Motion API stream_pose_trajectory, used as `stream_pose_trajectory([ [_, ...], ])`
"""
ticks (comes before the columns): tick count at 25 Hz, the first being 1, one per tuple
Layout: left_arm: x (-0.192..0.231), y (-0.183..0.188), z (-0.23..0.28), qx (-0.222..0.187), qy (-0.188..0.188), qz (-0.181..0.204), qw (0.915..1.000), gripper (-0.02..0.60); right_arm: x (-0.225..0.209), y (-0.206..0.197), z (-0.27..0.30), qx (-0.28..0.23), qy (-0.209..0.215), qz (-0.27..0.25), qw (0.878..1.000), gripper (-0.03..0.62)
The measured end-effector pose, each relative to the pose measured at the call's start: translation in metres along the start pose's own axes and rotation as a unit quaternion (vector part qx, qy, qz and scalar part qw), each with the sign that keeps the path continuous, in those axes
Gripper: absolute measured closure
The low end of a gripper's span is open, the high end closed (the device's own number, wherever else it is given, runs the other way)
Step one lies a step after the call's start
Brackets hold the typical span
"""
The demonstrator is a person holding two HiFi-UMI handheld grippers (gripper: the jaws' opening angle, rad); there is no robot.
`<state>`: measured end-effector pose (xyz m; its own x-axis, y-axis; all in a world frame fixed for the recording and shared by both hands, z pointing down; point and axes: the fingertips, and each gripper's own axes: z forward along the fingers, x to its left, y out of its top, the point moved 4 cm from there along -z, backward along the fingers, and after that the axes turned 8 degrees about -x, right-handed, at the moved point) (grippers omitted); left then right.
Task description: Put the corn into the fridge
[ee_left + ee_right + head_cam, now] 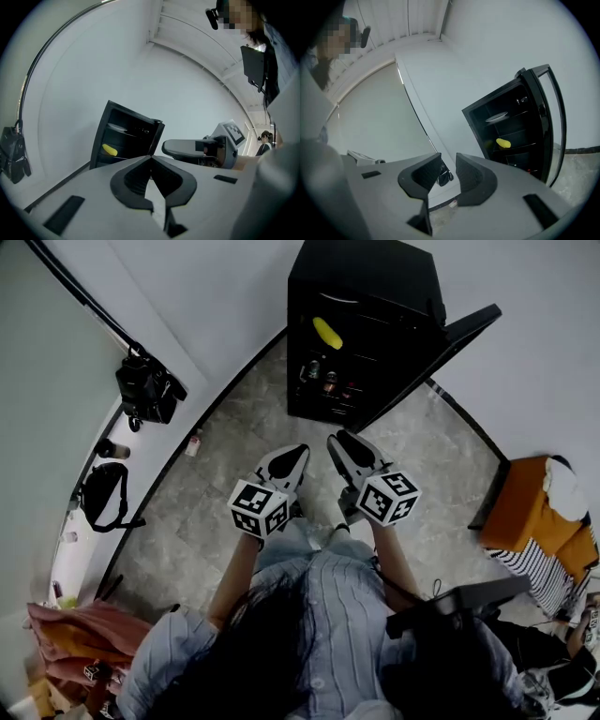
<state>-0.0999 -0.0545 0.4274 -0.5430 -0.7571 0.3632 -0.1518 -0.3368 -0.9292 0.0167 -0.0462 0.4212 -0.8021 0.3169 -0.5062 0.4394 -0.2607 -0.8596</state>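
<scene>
The fridge point(373, 282) is a small black one standing on the floor against the wall, with its door point(457, 337) swung wide open to its right. The corn point(327, 332) lies on a shelf in the upper part of the fridge, well inside the opening, and neither tool touches it. In the right gripper view a white plate point(497, 116) sits on the shelf just above the corn point(503, 143). On a lower shelf of the fridge stand a few small containers point(326, 381), too small to tell apart.

Both tools are held out in front of the fridge, well apart from it and pointing toward its open side. The left gripper point(298, 452) is in front of the fridge's left half. Its jaws are together at the tips with nothing between them, as its own view shows point(151, 160). The right gripper point(337, 441) is just beside it, in front of the fridge's middle. Its jaws stand a little apart with a narrow gap, and nothing is between them point(447, 165).

A black bag point(145, 390) sits by the wall to the left of the fridge, well away from it.
</scene>
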Motion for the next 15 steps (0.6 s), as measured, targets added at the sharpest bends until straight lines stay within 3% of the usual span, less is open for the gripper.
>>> stream_pose_trajectory([
  [15, -0.081, -0.010, -0.006, -0.033, 0.057, 0.011, 0.9978, 0.575, 0.002, 0.015, -0.093, 0.004, 0.069, -0.007, 0.998, 0.488],
])
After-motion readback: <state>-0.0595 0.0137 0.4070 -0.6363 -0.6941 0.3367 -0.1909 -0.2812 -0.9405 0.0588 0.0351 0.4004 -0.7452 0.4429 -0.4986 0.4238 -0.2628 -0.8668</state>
